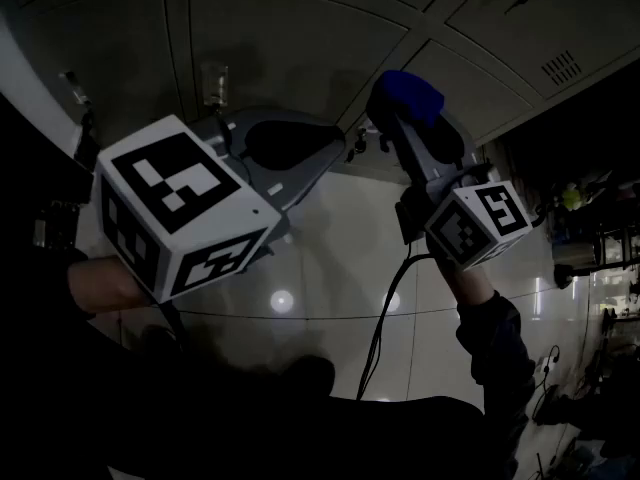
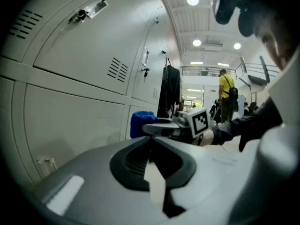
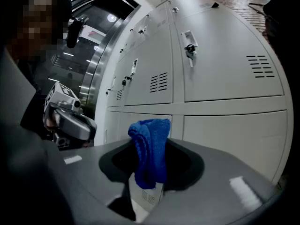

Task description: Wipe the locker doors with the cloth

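Observation:
A blue cloth (image 3: 150,149) hangs bunched between the jaws of my right gripper (image 3: 149,175), which is shut on it. In the head view the cloth (image 1: 412,93) sits close in front of the grey locker doors (image 1: 290,38), near a seam between a lower and an upper door; whether it touches them I cannot tell. My left gripper (image 1: 295,146) hovers to the left of it, also pointed at the lockers. Its jaws meet with nothing between them (image 2: 151,142). The left gripper view shows the cloth (image 2: 139,123) and the right gripper's marker cube (image 2: 199,121) beyond.
Locker doors carry latch handles (image 3: 189,48) and vent slots (image 3: 259,65). A dark garment (image 2: 171,90) hangs on a locker further down the row. A person in a yellow shirt (image 2: 226,90) stands far off. A cable (image 1: 385,328) trails over the glossy floor (image 1: 330,258); clutter (image 1: 590,238) lies right.

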### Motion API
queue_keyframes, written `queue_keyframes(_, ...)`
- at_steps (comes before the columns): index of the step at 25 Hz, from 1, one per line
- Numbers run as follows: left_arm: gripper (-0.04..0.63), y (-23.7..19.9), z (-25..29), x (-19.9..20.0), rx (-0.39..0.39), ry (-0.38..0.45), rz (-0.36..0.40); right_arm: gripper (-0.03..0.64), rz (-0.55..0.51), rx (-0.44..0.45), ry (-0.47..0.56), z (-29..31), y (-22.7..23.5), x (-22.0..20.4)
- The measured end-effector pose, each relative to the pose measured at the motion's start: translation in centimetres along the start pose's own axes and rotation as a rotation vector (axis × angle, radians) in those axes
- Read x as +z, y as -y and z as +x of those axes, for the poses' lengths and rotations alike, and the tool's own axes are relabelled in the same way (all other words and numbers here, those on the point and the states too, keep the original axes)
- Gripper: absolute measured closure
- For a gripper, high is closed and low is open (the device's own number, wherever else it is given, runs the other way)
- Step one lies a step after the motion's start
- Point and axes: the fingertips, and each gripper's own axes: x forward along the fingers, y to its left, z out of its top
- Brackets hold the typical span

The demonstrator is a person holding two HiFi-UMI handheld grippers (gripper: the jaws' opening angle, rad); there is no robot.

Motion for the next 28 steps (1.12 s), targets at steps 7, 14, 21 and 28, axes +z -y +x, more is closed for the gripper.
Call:
queue_keyframes(7,0.616,4.5,-1.3,2.5,-0.031,-0.034,-0.103,0.474,-0.023,-0.077,0.054,-0.6,5.5,1.6)
queue_keyframes(14,0.615,7.3,-0.5,4.3,-0.070,0.012,-0.044,0.474,0.015,-0.043,0.037,1.5,6.7,1.2)
queue_keyframes(21,0.616,8.0,1.6,2.6,-0.131,-0.030,-0.041,0.476,0.109,-0.065,0.042,0.8,8.7,0.6)
queue_keyframes(28,0.617,8.5,2.6,2.4,-0.166,-0.035,-0.036,0.474,0.123,-0.125,0.012,-2.1,12.7,0.0)
